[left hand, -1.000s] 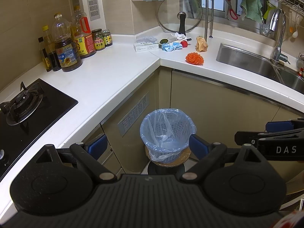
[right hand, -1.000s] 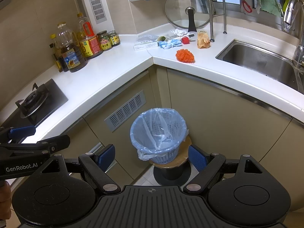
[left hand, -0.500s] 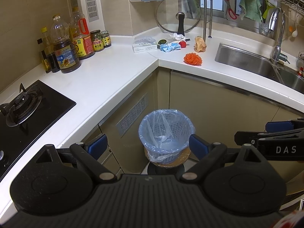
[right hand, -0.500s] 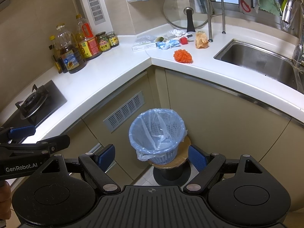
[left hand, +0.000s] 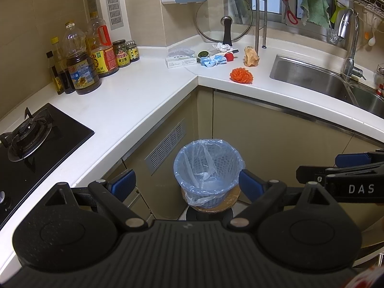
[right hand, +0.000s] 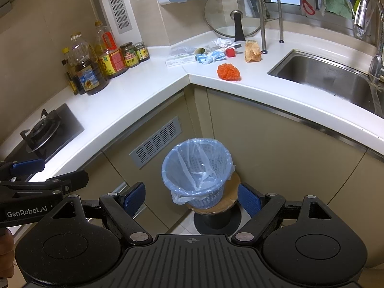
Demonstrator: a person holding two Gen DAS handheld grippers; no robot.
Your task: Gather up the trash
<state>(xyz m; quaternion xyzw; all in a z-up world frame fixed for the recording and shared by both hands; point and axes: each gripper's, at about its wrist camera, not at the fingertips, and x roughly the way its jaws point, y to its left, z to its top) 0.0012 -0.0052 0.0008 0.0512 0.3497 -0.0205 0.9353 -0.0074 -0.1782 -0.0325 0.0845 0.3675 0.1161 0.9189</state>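
Note:
Trash lies at the counter's corner: an orange mesh ball [left hand: 241, 75] [right hand: 228, 72], a crumpled brown paper bag [left hand: 251, 56] [right hand: 252, 51], a blue face mask [left hand: 212, 61] [right hand: 211, 57], a small red piece [left hand: 230, 57] [right hand: 230, 52], white crumpled paper [left hand: 222, 46] [right hand: 223, 42] and a flat white box [left hand: 181, 61] [right hand: 180, 60]. A blue bin with a clear liner [left hand: 208, 170] [right hand: 197, 171] stands on a low round stool below the corner. My left gripper [left hand: 187, 183] and right gripper [right hand: 192, 199] are both open, with nothing held, in the air in front of the bin, far from the trash.
Oil and sauce bottles and jars [left hand: 82, 58] [right hand: 96, 64] stand along the left wall. A black gas hob [left hand: 28, 139] [right hand: 45, 129] is at the left. A steel sink [left hand: 319, 79] [right hand: 331, 76] with tap is at the right. A glass pot lid [left hand: 224, 21] leans in the corner.

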